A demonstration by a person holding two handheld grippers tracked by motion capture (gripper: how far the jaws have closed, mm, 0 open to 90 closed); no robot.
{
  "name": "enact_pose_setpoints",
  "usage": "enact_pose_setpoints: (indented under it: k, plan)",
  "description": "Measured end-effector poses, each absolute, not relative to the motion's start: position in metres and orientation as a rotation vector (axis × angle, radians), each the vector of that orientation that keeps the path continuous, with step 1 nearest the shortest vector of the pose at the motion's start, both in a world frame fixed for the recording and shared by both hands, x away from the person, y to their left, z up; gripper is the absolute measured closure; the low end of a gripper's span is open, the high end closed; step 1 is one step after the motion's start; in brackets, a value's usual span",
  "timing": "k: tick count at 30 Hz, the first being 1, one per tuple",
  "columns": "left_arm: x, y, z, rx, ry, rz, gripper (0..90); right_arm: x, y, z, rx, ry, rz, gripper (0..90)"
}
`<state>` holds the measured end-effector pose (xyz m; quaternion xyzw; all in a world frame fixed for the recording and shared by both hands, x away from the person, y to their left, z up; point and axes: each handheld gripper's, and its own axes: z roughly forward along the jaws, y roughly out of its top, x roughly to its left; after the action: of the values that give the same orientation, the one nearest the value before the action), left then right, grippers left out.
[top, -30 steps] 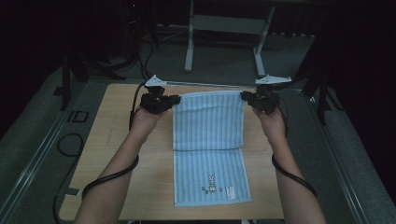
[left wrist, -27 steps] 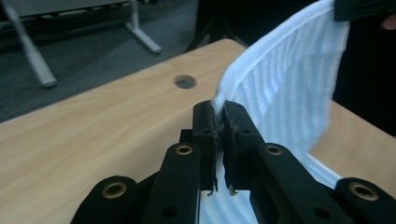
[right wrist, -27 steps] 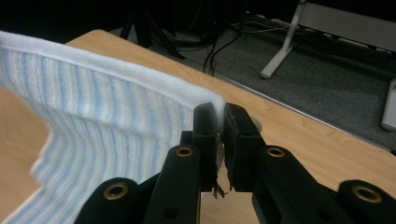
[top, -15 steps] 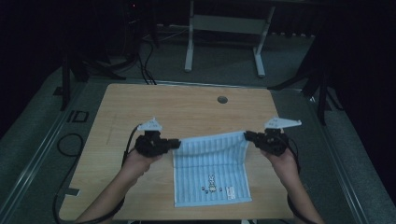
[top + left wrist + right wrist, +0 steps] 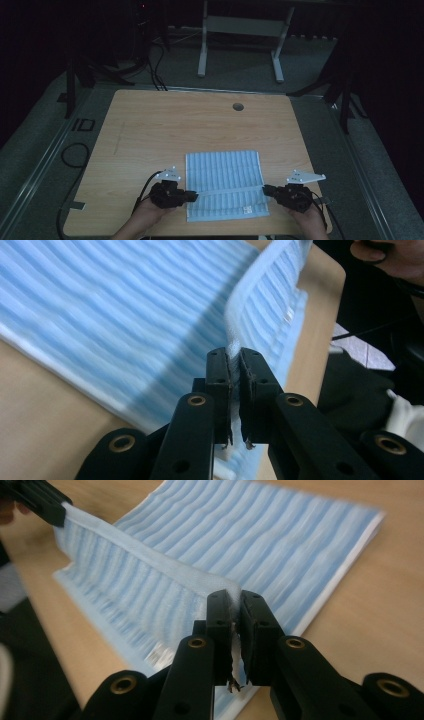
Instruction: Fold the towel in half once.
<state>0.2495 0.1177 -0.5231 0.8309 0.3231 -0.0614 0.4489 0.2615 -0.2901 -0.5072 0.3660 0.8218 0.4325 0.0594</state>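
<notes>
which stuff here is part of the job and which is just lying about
In the job:
- striped blue towel, its edge pinched at both corners
- left tongs
- right tongs

Lying about:
- white desk frame on the floor
- floor cables

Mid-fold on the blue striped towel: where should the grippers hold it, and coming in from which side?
Hold the towel at the two ends of its white hem, as now: left gripper and right gripper each come in from their own outer side, shut on a corner. That hem runs taut between them, so the raised edge probably stays straight while the rest lies flat on the table.
</notes>
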Motion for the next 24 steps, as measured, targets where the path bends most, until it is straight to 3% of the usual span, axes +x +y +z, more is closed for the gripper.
enact_pose_setpoints:
  k: [2,5,14,24]
  plan:
    - [0.244,0.118,-0.524,2.044,0.777,-0.182,78.4,0.248,-0.293,-0.514,1.101,2.529,1.295,80.0]
    - [0.234,0.116,-0.524,2.048,0.742,-0.226,60.0,0.236,-0.299,-0.516,1.113,2.553,1.311,72.9]
    - [0.219,0.114,-0.53,2.11,0.708,-0.24,59.5,0.213,-0.319,-0.521,1.189,2.567,1.35,63.5]
    - [0.244,0.126,-0.534,2.105,0.812,-0.124,45.0,0.232,-0.316,-0.518,1.154,2.536,1.296,52.1]
